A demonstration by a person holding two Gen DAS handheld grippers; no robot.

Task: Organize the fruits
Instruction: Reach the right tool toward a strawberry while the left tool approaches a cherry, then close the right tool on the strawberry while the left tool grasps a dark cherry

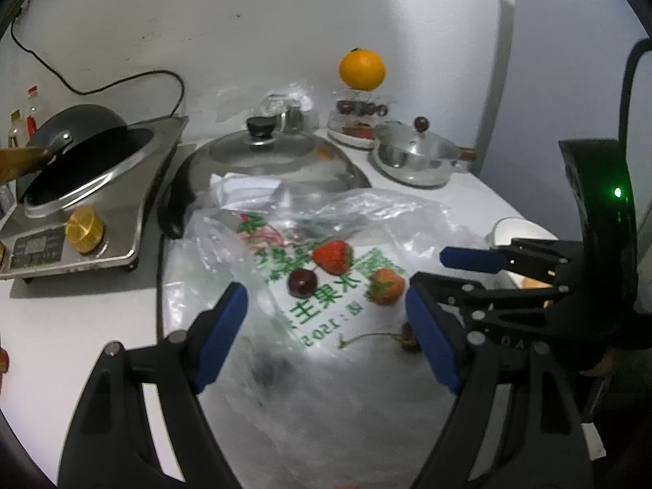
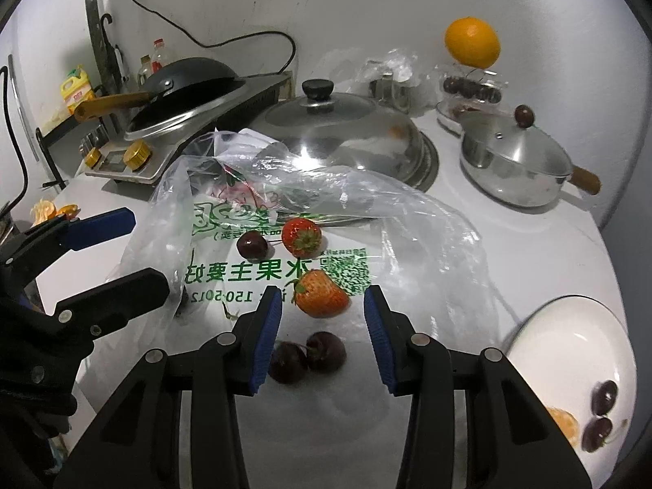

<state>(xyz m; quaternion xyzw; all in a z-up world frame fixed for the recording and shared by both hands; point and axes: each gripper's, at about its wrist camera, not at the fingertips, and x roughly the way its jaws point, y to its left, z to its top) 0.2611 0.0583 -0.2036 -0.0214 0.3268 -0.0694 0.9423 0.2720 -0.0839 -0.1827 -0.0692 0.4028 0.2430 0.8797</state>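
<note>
My right gripper [image 2: 322,336] hangs released over the strawberry [image 2: 322,293], probably for the bowl [image 2: 542,334]; left gripper [image 1: 326,334] released above the bag [image 1: 309,387].

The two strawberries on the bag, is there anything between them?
No, only printed plastic bag lies between the far strawberry and the near strawberry in the right wrist view.
</note>
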